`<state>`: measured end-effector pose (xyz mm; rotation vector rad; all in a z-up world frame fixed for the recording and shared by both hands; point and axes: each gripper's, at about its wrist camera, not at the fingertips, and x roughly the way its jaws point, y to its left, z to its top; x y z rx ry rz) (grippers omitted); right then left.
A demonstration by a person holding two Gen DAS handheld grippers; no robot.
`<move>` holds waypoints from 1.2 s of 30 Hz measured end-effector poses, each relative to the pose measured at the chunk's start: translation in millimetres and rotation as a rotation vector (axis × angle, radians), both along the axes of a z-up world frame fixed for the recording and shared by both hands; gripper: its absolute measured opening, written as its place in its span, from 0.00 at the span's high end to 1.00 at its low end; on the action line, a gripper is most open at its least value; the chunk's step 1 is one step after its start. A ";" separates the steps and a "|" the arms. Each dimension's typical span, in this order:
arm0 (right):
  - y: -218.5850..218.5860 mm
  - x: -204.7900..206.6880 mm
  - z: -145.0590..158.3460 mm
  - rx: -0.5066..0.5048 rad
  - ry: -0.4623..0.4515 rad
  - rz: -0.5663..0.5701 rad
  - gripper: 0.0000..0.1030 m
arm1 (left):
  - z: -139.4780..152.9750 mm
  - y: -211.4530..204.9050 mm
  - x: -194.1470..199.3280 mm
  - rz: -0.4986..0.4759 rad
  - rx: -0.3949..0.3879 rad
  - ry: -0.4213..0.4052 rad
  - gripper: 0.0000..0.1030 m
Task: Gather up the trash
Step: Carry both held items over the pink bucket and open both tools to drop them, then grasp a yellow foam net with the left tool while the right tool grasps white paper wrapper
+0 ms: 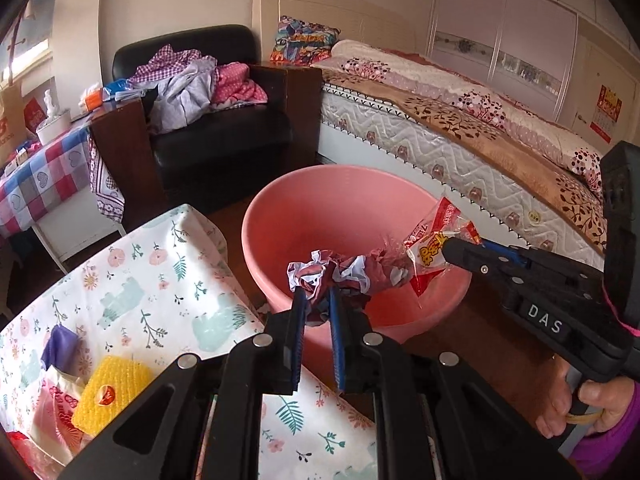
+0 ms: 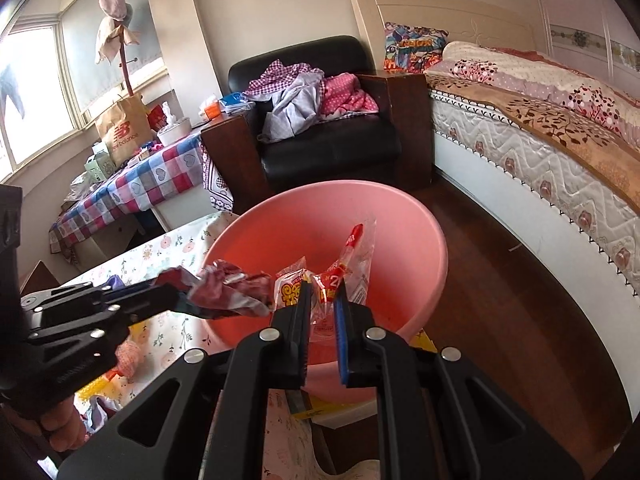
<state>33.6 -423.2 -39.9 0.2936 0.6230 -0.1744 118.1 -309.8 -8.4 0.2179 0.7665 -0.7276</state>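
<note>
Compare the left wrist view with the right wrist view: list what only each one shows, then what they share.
Only the left wrist view shows the yellow sponge on the floral tablecloth and the wall calendar.

Only the right wrist view shows the window and the coat stand.

Both show the pink basin, the left gripper shut on a crumpled maroon wrapper, the right gripper shut on a clear red-printed snack bag, the black armchair and the bed.

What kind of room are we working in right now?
A lived-in bedroom, most likely: a made bed along the wall, a wardrobe behind it, and a black armchair piled with clothes.
</note>
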 end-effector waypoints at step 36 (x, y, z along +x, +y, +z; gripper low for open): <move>95.0 -21.5 26.1 -0.017 -0.015 0.260 0.65 | 80.5 184.9 -47.7 0.255 -0.245 -0.128 0.49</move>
